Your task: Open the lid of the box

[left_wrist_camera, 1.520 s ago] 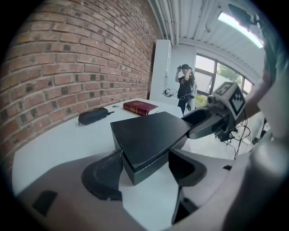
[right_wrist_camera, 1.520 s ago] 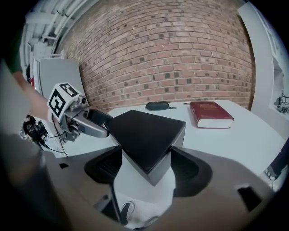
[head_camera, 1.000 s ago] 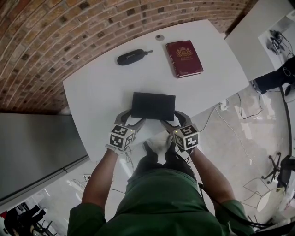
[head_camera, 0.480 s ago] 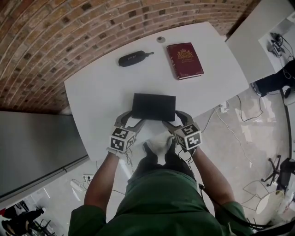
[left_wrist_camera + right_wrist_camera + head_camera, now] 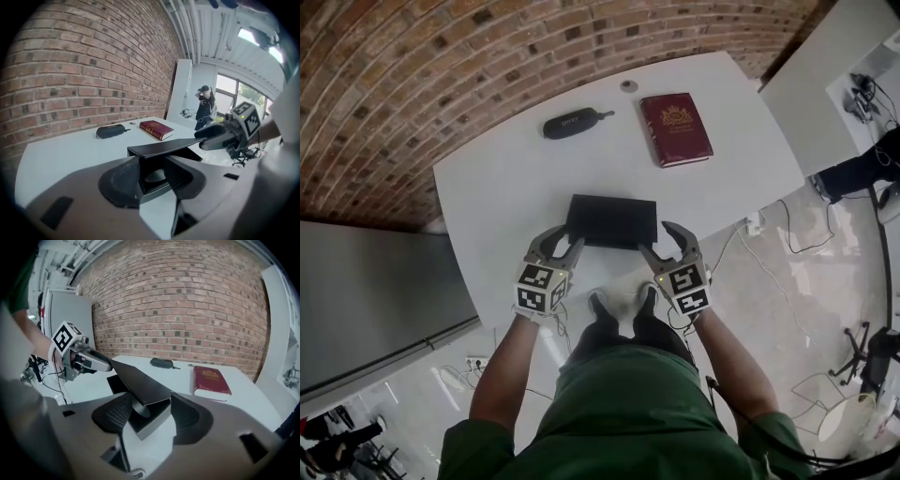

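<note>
A flat black box (image 5: pixel 611 220) lies on the white table (image 5: pixel 506 187), near its front edge. Its lid (image 5: pixel 164 147) is raised at the near side and slopes up over the base. My left gripper (image 5: pixel 562 244) grips the lid's near left corner, my right gripper (image 5: pixel 661 242) the near right corner. Both pairs of jaws have just been closing, with the lid's corners between them. In the left gripper view the corner fills the gap at my left gripper (image 5: pixel 157 180). In the right gripper view the lid (image 5: pixel 140 378) tilts above my right gripper (image 5: pixel 147 420). A pale round thing (image 5: pixel 138 408) shows underneath.
A dark red book (image 5: pixel 675 128), a black oblong case (image 5: pixel 574 122) and a small round object (image 5: pixel 627 85) lie at the table's far side. A brick wall stands behind it. Another white table (image 5: pixel 825 75) stands to the right. A person (image 5: pixel 205 105) stands far off.
Both grippers have risen slightly at the box's near corners, and their jaws stand narrower than before. The right gripper has rolled. The lid's near edge has come up with them.
</note>
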